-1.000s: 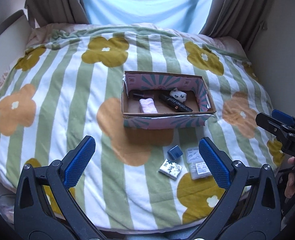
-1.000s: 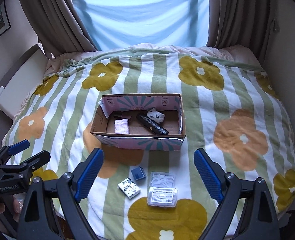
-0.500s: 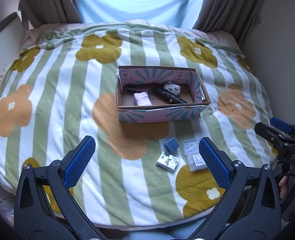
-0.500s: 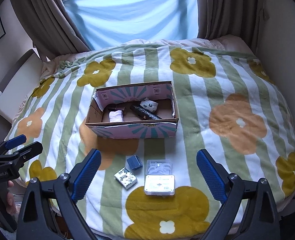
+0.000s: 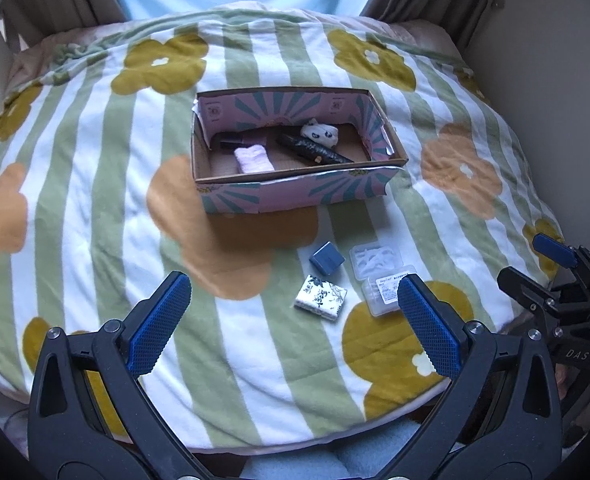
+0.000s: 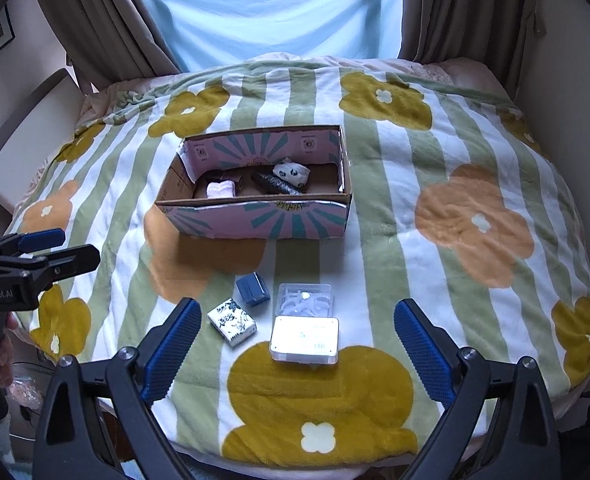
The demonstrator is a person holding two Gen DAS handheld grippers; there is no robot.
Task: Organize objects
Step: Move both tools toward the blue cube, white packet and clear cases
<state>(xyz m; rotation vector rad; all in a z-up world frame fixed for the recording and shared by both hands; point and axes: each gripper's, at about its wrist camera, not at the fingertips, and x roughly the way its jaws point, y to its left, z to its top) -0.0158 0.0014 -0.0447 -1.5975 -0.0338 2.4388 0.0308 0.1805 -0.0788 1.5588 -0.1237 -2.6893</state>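
Blue-padded hand-held grippers, left (image 5: 295, 322) and right (image 6: 297, 346), agape above blanket (image 6: 395, 184)

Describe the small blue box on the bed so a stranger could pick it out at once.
Start at the open cardboard box in the middle of the flower-patterned blanket. Four small items lie on the blanket in front of it. The small blue box is the leftmost one nearest the carton, the only solid dark blue piece beside a black-and-white floral packet and two clear plastic cases.
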